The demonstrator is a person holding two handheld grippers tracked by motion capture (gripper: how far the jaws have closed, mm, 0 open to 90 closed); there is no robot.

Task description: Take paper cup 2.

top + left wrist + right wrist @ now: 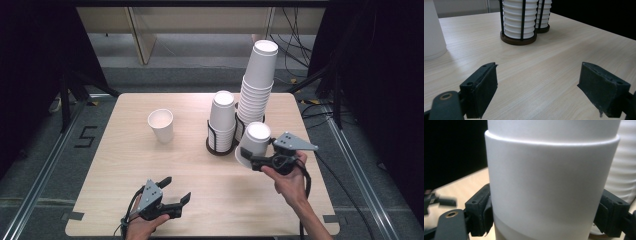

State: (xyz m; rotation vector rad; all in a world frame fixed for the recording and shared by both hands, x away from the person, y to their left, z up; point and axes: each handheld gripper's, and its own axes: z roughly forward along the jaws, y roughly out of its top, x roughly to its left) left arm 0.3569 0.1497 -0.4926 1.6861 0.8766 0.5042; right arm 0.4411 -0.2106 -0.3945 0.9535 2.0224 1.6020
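Observation:
My right gripper (251, 156) is shut on a white paper cup (255, 139), held bottom-up and tilted just in front of the two cup stacks. In the right gripper view the cup (549, 182) sits between both black pads (480, 210). A short stack of cups (222, 116) stands in a black wire holder on a dark base. Behind it to the right rises a tall, leaning stack (258, 82). My left gripper (177, 188) rests near the table's front edge, open with nothing in it (539, 68).
A single upright paper cup (161, 125) stands left of the holders, and its side shows at the left gripper view's edge (432, 32). The light wooden table (125, 165) has bare surface along its front. Beyond it are dark curtains, floor cables and stands.

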